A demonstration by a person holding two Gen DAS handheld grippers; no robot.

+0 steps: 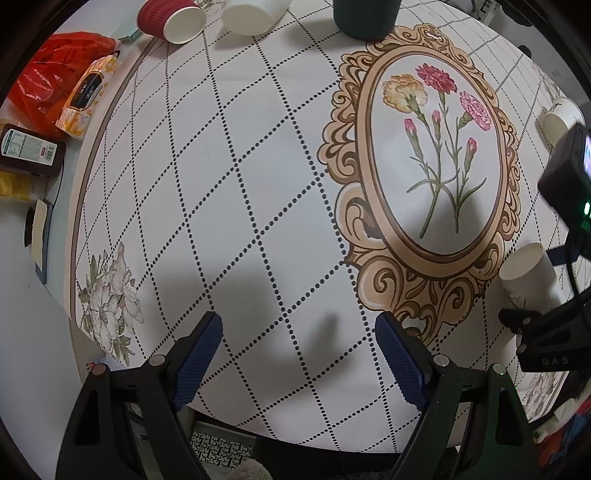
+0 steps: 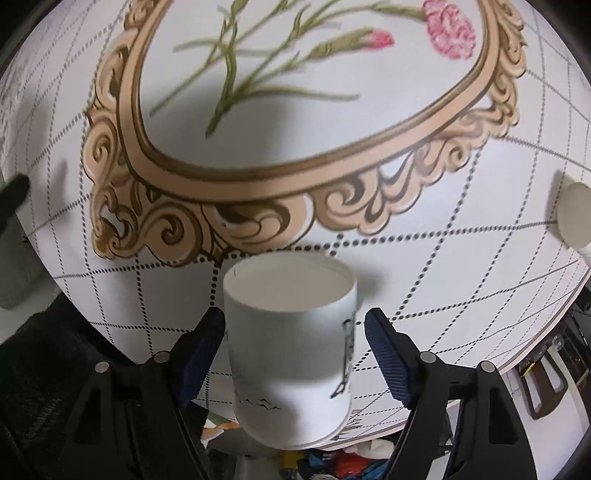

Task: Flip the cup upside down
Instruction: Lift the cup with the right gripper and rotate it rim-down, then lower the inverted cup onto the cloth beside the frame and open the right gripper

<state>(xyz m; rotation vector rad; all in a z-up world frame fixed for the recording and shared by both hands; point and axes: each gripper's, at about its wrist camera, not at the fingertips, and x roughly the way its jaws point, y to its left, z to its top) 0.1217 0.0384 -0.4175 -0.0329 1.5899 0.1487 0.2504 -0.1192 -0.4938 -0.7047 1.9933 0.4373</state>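
A white paper cup (image 2: 291, 350) with dark printed marks stands between the blue-padded fingers of my right gripper (image 2: 293, 339), near the table's front edge. Its flat recessed base faces up, so it rests upside down. The jaws stand open, with a gap on the right side and the left pad close to the cup wall. The same cup (image 1: 528, 277) shows in the left wrist view, beside the right gripper's black body (image 1: 554, 343). My left gripper (image 1: 299, 354) is open and empty above the checked tablecloth.
A red ribbed cup (image 1: 170, 18) and a white cup (image 1: 251, 14) lie on their sides at the far edge, next to a dark green cup (image 1: 365, 18). Another white cup (image 1: 559, 122) lies right. A red bag (image 1: 51, 81) and packets lie left.
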